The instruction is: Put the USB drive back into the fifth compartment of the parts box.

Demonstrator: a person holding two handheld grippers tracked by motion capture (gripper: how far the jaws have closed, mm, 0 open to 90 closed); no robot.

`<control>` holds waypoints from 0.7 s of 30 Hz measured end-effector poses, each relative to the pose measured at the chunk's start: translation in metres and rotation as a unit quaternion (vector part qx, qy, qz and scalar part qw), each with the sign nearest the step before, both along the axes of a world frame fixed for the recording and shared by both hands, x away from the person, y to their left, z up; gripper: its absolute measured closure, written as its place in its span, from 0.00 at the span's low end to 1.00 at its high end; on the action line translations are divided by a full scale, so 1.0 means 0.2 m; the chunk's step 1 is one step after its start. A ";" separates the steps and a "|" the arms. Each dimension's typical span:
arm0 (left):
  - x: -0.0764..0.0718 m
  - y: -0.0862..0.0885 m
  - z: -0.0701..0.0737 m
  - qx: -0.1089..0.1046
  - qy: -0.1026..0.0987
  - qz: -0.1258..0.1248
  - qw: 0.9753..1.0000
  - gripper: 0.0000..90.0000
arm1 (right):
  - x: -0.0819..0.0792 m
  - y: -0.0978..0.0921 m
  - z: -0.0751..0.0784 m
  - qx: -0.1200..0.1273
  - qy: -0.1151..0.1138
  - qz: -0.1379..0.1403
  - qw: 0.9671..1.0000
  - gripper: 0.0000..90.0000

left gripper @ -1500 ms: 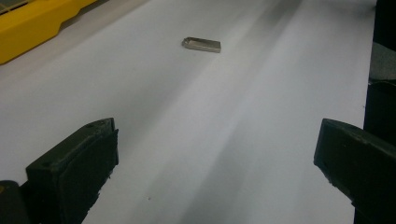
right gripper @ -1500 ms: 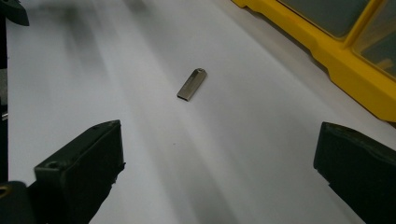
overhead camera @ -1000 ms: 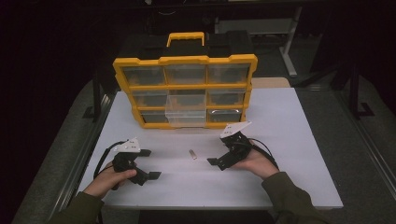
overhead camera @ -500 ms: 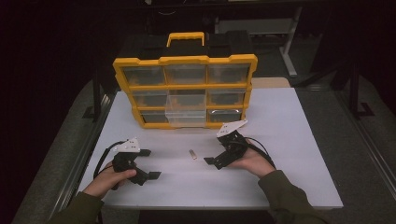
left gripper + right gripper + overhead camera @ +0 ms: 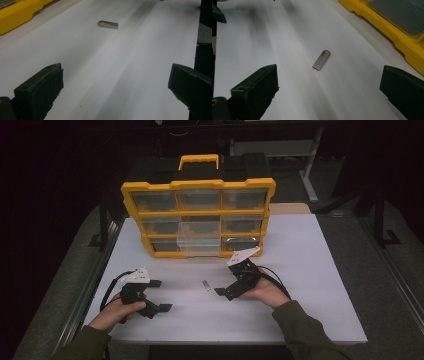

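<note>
A small silver metal stick [image 5: 205, 284] lies flat on the white table between my two grippers. My right gripper [image 5: 226, 281] stands open just to its right, jaws turned toward it; in the right gripper view the stick [image 5: 321, 60] lies ahead between the wide-apart jaws [image 5: 328, 80], untouched. My left gripper [image 5: 161, 295] rests open at the front left, held by a hand. In the left gripper view the stick [image 5: 108, 24] lies farther off, beyond the open jaws [image 5: 115, 77].
A yellow organizer case [image 5: 200, 215] with clear drawers stands upright at the back of the white sheet [image 5: 310, 270]; one clear middle drawer [image 5: 200, 242] sticks out forward. Its yellow edge [image 5: 392, 27] runs close on the right gripper's far side. Dark floor surrounds the table.
The right gripper has shifted a little to the left, closer to the metal stick. The left gripper and the stick have stayed put.
</note>
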State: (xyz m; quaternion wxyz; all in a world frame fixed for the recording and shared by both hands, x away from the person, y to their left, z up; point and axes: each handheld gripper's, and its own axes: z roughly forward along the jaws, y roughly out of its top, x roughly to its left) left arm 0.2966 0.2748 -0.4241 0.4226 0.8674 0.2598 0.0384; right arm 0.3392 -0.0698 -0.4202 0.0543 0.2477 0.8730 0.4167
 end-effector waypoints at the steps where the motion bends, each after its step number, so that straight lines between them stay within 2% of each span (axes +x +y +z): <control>1: 0.00 0.00 0.00 0.000 0.000 0.000 1.000 0.00 | 0.00 0.00 0.00 0.000 0.000 0.000 1.000 0.01; 21: 0.00 0.00 0.00 -0.003 0.000 -0.002 1.000 0.00 | 0.02 0.09 -0.01 -0.001 0.002 0.007 1.000 0.02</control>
